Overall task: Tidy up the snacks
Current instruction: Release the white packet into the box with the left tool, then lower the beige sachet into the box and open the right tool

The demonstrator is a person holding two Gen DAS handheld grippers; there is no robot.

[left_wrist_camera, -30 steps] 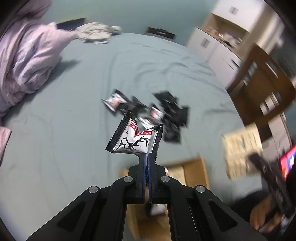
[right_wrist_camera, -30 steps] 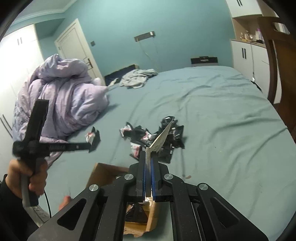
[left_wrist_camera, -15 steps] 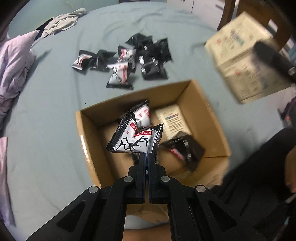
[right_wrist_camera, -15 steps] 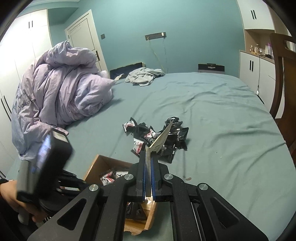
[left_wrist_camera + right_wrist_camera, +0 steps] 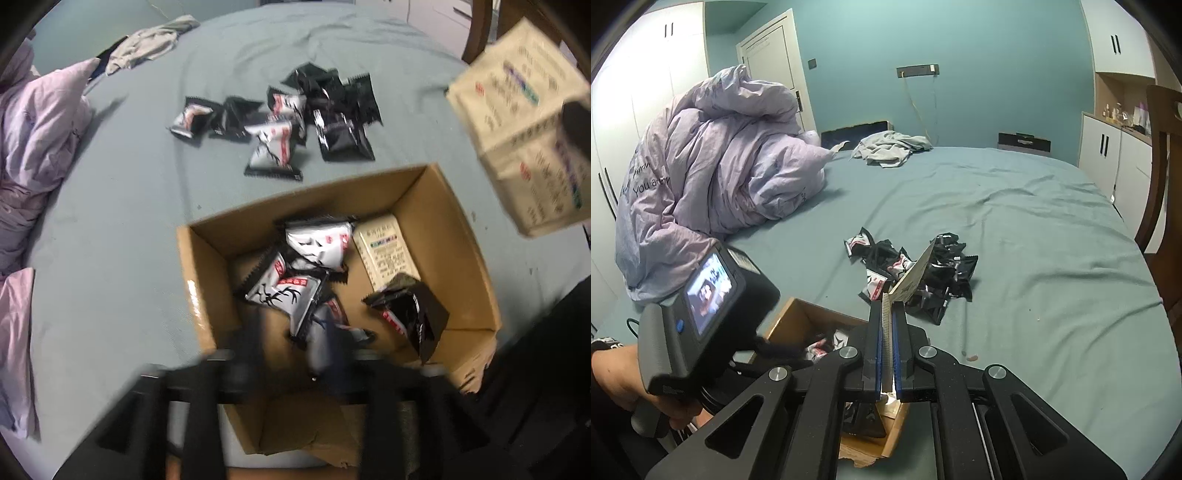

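Note:
An open cardboard box [image 5: 207, 236] [image 5: 783, 317] stands on the teal bed and holds several snack packets. My left gripper [image 5: 291, 343] hangs blurred over it, its jaws opening. A white packet with a black antler print [image 5: 282, 295] lies loose between and just ahead of the parted fingers, on the packets in the box. My right gripper [image 5: 886, 306] is shut on a beige printed packet [image 5: 912, 280] [image 5: 524, 140], held in the air beside the box. A pile of black and white packets [image 5: 295, 114] [image 5: 923, 273] lies on the sheet beyond the box.
A heaped lilac duvet [image 5: 713, 166] fills the bed's left side, with a grey cloth [image 5: 890, 147] at the far end. A wooden chair [image 5: 1163, 184] and white cabinets [image 5: 1108, 155] stand to the right. A hand [image 5: 613, 380] holds the left gripper's body [image 5: 709, 306].
The left gripper came down over the box and its jaws parted, letting go of the white antler packet, which now sits lower in the box. The right gripper keeps its beige packet.

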